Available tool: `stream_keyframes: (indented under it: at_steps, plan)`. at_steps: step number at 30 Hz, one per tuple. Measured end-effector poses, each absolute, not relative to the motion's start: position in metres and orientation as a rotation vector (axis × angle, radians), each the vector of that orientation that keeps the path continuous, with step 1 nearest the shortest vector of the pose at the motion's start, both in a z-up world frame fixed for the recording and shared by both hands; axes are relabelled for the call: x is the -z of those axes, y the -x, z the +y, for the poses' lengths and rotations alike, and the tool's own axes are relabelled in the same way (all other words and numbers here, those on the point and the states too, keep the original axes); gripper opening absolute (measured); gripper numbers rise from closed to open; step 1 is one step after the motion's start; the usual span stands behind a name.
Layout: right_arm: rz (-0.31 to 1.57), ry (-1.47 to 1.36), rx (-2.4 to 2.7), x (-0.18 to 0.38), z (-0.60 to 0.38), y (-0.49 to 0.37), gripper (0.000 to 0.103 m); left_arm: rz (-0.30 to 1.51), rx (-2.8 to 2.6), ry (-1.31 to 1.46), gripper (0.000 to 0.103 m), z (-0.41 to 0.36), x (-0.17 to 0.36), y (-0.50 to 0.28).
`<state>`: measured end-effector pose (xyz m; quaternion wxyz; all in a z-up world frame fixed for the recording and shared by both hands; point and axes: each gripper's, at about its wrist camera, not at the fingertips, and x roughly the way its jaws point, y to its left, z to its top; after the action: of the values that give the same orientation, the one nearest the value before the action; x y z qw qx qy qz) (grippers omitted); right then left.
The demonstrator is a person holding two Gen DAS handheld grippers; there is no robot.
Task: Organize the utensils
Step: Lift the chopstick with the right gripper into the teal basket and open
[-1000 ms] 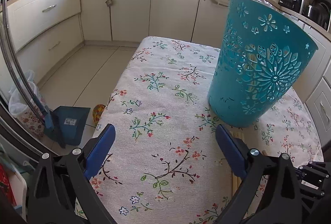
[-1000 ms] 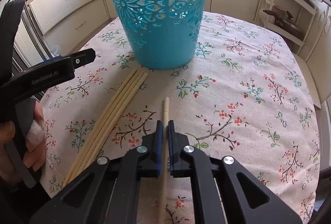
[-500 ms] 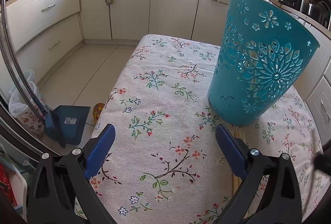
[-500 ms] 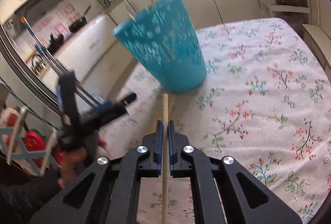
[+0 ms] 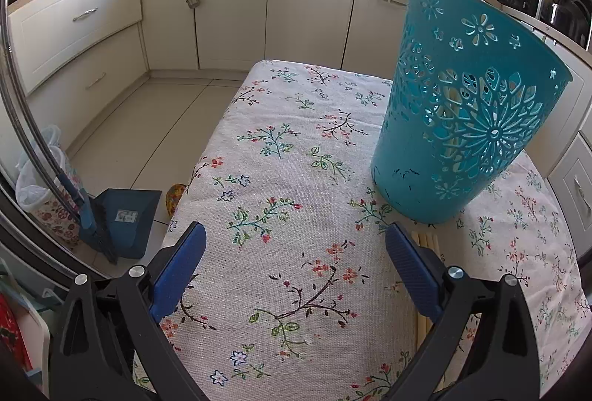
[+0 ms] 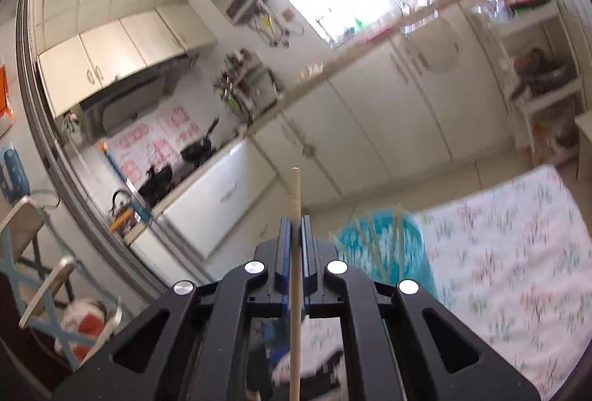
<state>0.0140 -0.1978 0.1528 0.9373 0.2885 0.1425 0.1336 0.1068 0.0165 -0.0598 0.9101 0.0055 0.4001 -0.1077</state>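
chopstick [image 6: 295, 201] clamped between the blue pads of the right claw [image 6: 295, 234], jaws closed tight on the thin wooden stick. runs straight along the claw's midline, tip poking out past the fingertips toward the kitchen cabinets, rear end trailing back under the claw body. raised well above the table, view tilted and blurred. just right of the pinched stick and lower down, teal basket [image 6: 381, 245] seen from above, smeared by motion, several pale sticks [image 6: 373, 249] leaning inside it and fanning out over the rim. farther right, floral tablecloth [image 6: 518, 253].

left claw [image 5: 296, 264] wide open, nothing between the blue pads, only flowered tablecloth [image 5: 281, 179] under the gap. at far left on the floor, blue dustpan and brush [image 5: 118, 219] beside a lined bin. right of the gap, teal basket [image 5: 462, 127] upright on the table, cut-out flower pattern on its wall, pale stick shapes faintly visible through the holes. loose chopsticks [image 5: 427, 241] flat on the cloth just in front of the basket's base, lying side by side, passing behind the right-hand pad of the left claw and continuing toward the near edge; exact count not clear.
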Motion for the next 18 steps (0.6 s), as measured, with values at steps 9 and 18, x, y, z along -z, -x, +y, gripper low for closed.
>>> stream_keyframes:
  at_steps: [9,18]
  plan:
    - [0.175,-0.431,0.063,-0.153,-0.18,-0.078,0.006,0.82,0.227,0.002,0.094,0.018,0.058,-0.106]
    - [0.322,-0.322,0.064,-0.103,-0.164,-0.073,0.007,0.815,0.235,0.014,0.094,0.02,0.058,-0.106]
